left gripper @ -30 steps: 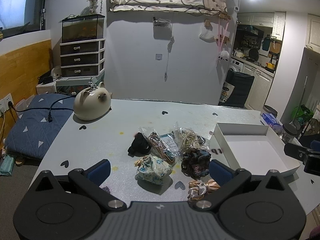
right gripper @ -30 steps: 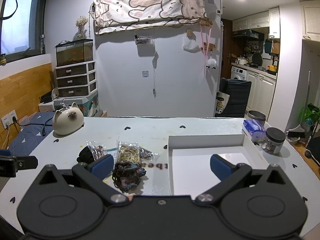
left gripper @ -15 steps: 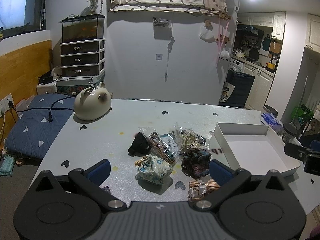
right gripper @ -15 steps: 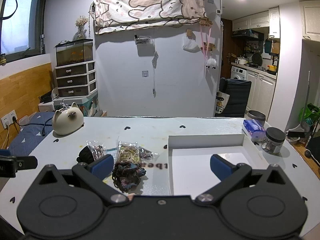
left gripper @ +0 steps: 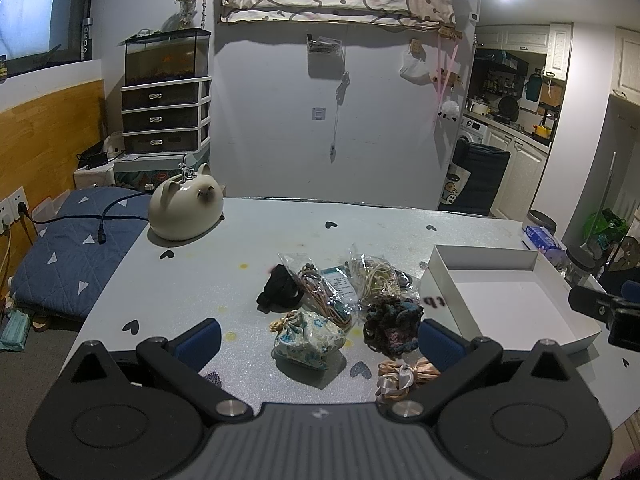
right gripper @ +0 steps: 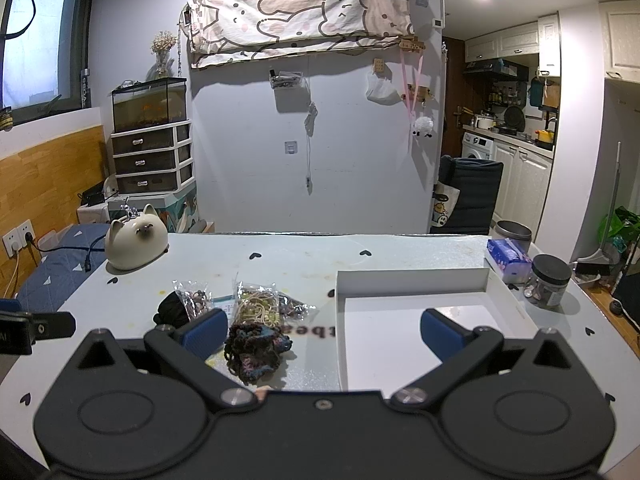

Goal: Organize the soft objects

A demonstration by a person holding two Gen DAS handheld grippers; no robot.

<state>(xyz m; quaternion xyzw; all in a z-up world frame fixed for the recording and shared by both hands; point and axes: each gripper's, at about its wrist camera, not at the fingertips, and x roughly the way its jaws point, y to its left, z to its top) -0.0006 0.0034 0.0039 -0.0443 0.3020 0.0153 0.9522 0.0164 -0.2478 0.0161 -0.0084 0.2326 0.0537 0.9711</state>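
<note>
Cat-shaped ceramic pot [left gripper: 186, 212] far left on table [left gripper: 280, 232]; tissue pack [right gripper: 507, 260] beside lidded jar [right gripper: 550, 282].

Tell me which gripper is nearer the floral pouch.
Left. The left gripper is open, with the floral pouch between its fingers. The right gripper is off to the pouch's right, over the white box edge.

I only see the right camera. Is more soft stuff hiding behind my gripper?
Observer: Yes, a flowery pouch lies left of the scrunchie.
Operator: Anything else?
Observer: A ribbon bundle lies nearer you than the scrunchie.
Operator: Is the left gripper holding something?
Observer: No, the left gripper is open, with the pouch just ahead of it.
</note>
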